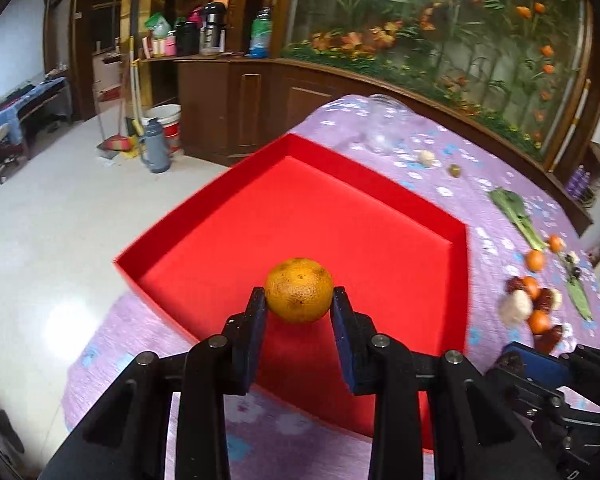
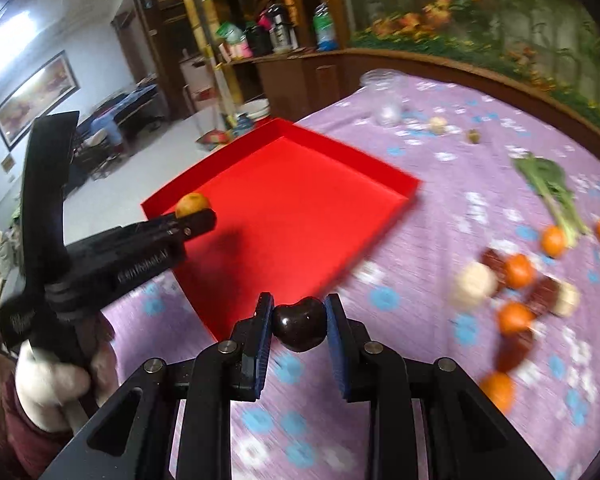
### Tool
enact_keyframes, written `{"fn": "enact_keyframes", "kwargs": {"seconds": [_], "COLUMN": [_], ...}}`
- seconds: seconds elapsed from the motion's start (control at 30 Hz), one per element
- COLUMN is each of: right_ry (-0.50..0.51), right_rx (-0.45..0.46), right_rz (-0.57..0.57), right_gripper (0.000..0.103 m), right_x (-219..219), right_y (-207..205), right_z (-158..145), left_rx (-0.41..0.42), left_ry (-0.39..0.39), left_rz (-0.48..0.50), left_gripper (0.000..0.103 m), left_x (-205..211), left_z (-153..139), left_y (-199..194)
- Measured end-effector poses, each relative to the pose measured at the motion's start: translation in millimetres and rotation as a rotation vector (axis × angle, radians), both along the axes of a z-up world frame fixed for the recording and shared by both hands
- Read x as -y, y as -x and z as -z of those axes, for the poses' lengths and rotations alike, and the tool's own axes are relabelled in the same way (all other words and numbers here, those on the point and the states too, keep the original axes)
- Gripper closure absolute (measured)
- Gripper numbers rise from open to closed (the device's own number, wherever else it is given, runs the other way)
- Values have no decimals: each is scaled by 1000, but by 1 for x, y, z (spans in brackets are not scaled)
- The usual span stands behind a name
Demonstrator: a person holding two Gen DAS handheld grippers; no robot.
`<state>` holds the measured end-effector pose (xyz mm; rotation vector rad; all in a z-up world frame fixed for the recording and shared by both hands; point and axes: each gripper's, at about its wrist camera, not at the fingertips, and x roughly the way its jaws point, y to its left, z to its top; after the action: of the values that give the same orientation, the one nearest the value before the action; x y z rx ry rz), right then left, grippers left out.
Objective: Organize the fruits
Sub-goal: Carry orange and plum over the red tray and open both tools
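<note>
left gripper (image 1: 299, 300): we see its fingers (image 1: 256, 312) pinching an orange (image 1: 299, 290) from both sides; fruit held clear of the box floor, hanging above the near part of the red box (image 1: 456, 248).
right gripper (image 2: 299, 322): fingers (image 2: 265, 320) pressed onto a dark, glossy, heart-shaped fruit (image 2: 300, 323); kind of fruit we cannot tell.
dark fruit position: in the right wrist view it sits over the purple flowered surface (image 2: 440, 208), just short of the red box's (image 2: 404, 190) near corner; not yet above the box.
key relation: we judge the box lies ahead and slightly left of the right fingers; the left gripper (image 2: 194, 216) is already over the box, so the left hand (image 2: 52, 376) is nearer to a drop.
long axis: both fruits roundish, no clear long axis; each pinched across its width.
box contents: floor bare as far as we see.
remaining pile (image 2: 512, 292): oranges, dark fruits and pale lumpy items, blurred, well to the right of the box; leafy greens (image 2: 548, 188) farther back.
next move, our guess: left lowers and lets go inside the box; right needs to carry forward over the rim first.
risk: round fruit may roll on the flat box floor.
</note>
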<state>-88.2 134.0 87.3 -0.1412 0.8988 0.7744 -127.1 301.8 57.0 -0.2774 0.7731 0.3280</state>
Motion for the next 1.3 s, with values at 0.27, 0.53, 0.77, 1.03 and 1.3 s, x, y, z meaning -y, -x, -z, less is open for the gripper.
{"fn": "enact_keyframes", "kwargs": {"seconds": [0.27, 0.53, 0.77, 1.03, 1.3], "right_ry": [36, 62, 25, -22, -197], "right_rx": [-69, -57, -66, -5, 123], "right_rz": [-49, -70, -48, 56, 373], "right_gripper": [74, 73, 72, 57, 9], "right_x": [-54, -71, -56, 1, 129], "right_y": [-22, -20, -19, -9, 15], "right_z": [25, 31, 23, 0, -19], "left_rx": [-30, -24, 4, 74, 130], "left_ry": [2, -24, -66, -73, 5], "left_rz": [-23, -22, -31, 23, 197], "left_gripper": [72, 63, 51, 45, 42], "left_x": [-23, -21, -11, 17, 89], "left_z": [12, 11, -4, -31, -51], "left_y": [-5, -7, 1, 12, -1]}}
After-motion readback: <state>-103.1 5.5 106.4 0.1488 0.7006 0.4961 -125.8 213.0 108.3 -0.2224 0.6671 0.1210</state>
